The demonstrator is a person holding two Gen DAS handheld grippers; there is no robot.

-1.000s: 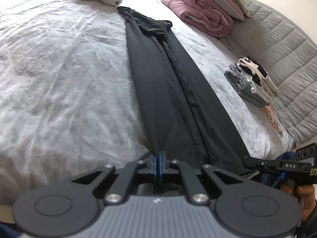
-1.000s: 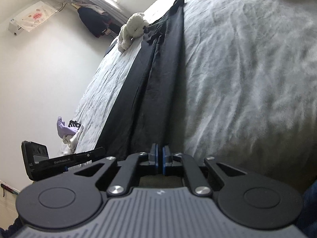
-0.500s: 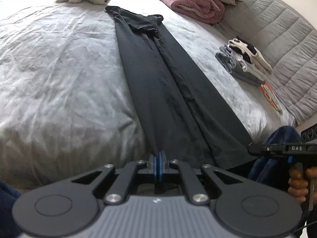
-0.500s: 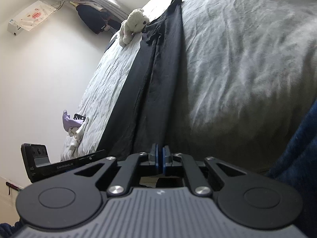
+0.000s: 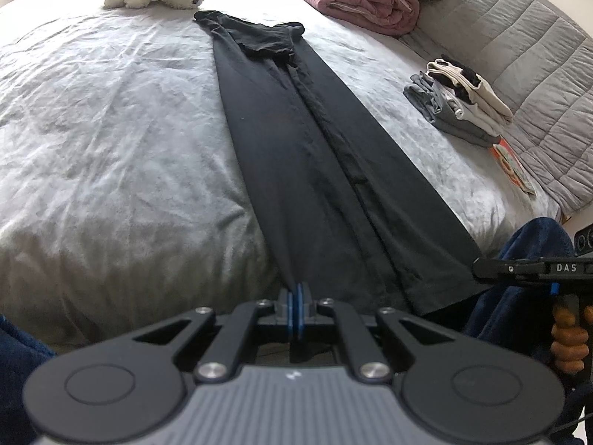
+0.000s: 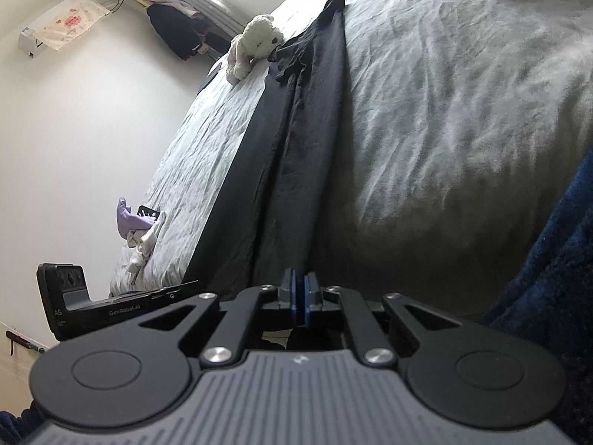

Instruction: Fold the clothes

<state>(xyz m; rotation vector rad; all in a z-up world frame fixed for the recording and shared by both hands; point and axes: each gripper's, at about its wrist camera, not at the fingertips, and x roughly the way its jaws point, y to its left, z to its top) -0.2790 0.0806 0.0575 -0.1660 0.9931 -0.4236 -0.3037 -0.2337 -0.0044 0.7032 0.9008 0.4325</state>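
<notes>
One grey bed (image 5: 111, 118) under black trousers (image 5: 318, 155)

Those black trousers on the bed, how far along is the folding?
A stack of folded clothes already sits by the grey quilt. The black trousers lie stretched flat along the bed, unfolded. The left gripper and right gripper are each shut on the near hem. The folding itself is all left to do.
</notes>
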